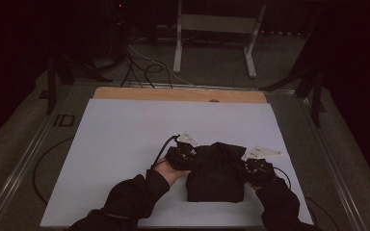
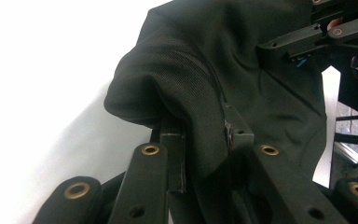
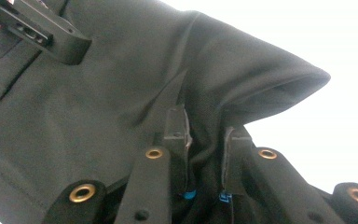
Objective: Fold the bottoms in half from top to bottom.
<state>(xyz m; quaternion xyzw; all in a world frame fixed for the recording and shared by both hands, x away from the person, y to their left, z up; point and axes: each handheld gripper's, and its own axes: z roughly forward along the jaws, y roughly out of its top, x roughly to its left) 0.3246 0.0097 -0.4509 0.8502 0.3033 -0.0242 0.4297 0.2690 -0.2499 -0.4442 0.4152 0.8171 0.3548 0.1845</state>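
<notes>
Black cloth (image 1: 216, 174) pinched in each hand-held gripper — left (image 2: 205, 140), right (image 3: 205, 135) — fingertips buried in folds.

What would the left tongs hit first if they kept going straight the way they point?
Beyond the black garment they already pinch, probably the right tongs, clamped on its far side; depth is unclear.

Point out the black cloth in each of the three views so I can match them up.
High view: the black cloth lies low and right of centre on the white table, between the left gripper and right gripper.
Left gripper view: it spreads over the centre and right, a fold pinched between the jaws.
Right gripper view: it spreads over the left and centre, a fold pinched between the jaws.
Shared landmark: the white table.
</notes>
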